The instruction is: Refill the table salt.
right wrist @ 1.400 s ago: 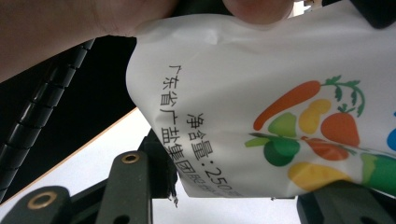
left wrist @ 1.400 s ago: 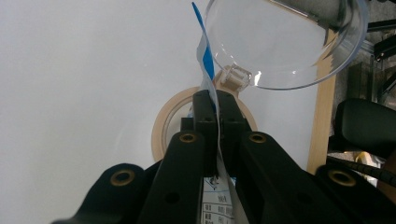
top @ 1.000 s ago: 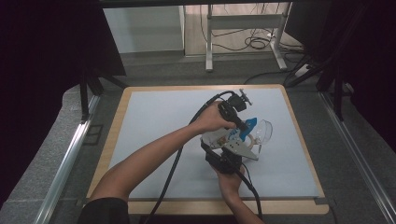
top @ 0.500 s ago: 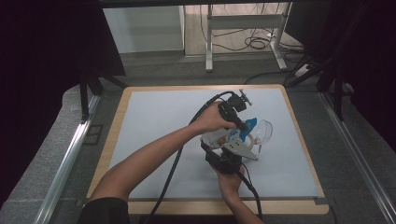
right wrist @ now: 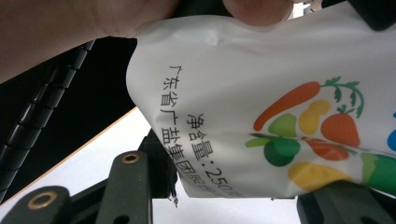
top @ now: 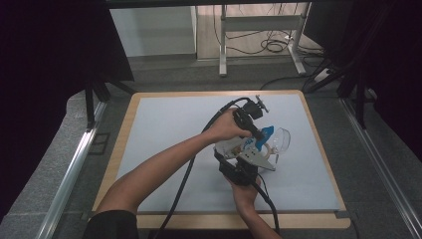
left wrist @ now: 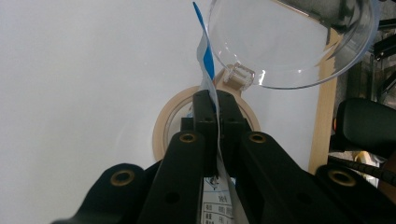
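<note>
A soft white plastic pouch [right wrist: 261, 116] is sitting between the two grippers, its smooth skin creasing near the top edge and printed with a cluster of bright vegetables (an orange carrot, red, green and yellow shapes) beside a line of black characters. Its top end is showing blue [top: 265, 132] in the high view. The pouch is hanging just in front of the clear bowl [top: 279, 139], touching or nearly touching its near rim, with the blue end pointing toward it.

The left gripper [left wrist: 216, 105] is squeezing its black jaws flat together on the thin upper edge of the pouch, the blue and white film rising out between them right beside the bowl's rim. The right gripper [top: 250, 158] is bracketing the pouch's wider lower body, one jaw on each side; whether its pads are pressing is not clear.

The bowl is a round, glossy, transparent plastic shell with a small moulded tab. A flat beige ring of tape [left wrist: 161, 123] is lying beneath the bowl's near edge, on the matte pale mat [top: 164, 124] framed by a wooden border [top: 124, 129]
</note>
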